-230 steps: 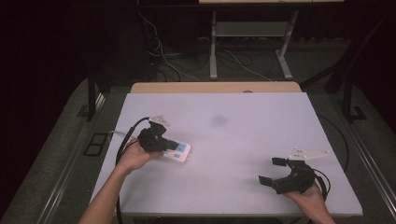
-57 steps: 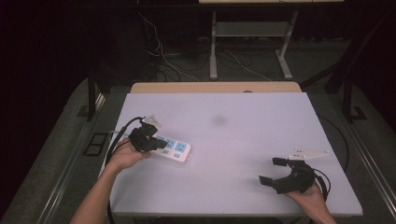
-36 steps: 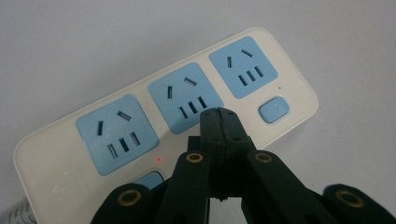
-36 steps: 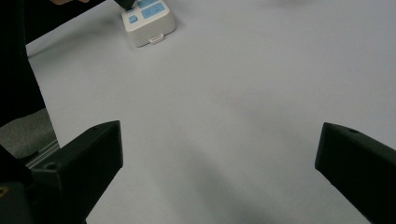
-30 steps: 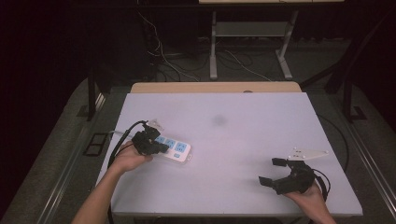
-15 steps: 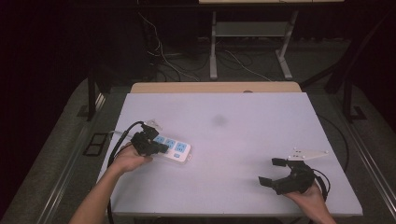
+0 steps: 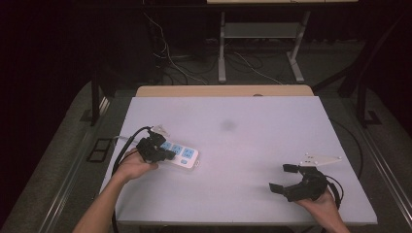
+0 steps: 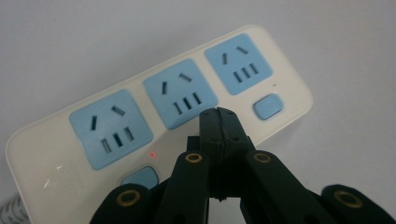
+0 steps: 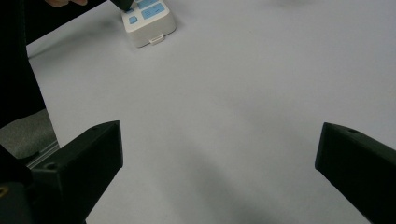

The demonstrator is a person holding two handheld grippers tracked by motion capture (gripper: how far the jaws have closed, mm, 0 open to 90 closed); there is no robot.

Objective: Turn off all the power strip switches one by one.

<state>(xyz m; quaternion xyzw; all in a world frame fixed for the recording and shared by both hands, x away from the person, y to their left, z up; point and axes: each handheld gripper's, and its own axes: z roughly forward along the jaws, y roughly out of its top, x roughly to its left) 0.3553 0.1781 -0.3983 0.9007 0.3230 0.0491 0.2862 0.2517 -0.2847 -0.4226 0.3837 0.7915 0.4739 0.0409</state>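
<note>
A: Where does the work stand?

B: The white plastic power strip with three blue sockets (image 7: 179,155) lies flat on the pale grey counter (image 7: 252,126), at about eight o'clock from the counter's middle. The left gripper (image 8: 218,122) has its jaws pressed together, nothing between them, with the tips over the strip's near edge between two blue push buttons (image 8: 267,105). A small red light (image 8: 152,154) glows beside the nearer button (image 8: 140,177) (so I'd judge that switch is already on).

A: So what's left?

B: I read it as a run of button presses. The closed tips are poised by the strip's edge, but I cannot tell whether they touch the plastic. At least the button at two o'clock from the tips looks yet to be pressed; no light shows beside it. No plug sits in any socket.

A: And the hands?

B: In the high view the left hand (image 7: 130,166) comes in from six o'clock, forearm angled toward the strip, the gripper pitched down onto the end where the cord (image 7: 127,145) leaves. The right hand (image 7: 321,204) rests near the counter's five o'clock corner, well apart from the strip.

A: Is the right one holding anything?

B: No. The right gripper (image 7: 289,178) stands wide, its jaws spread and empty, pointing across the bare counter toward the strip, which in its own view sits far off at about eleven o'clock (image 9: 148,18).
</note>
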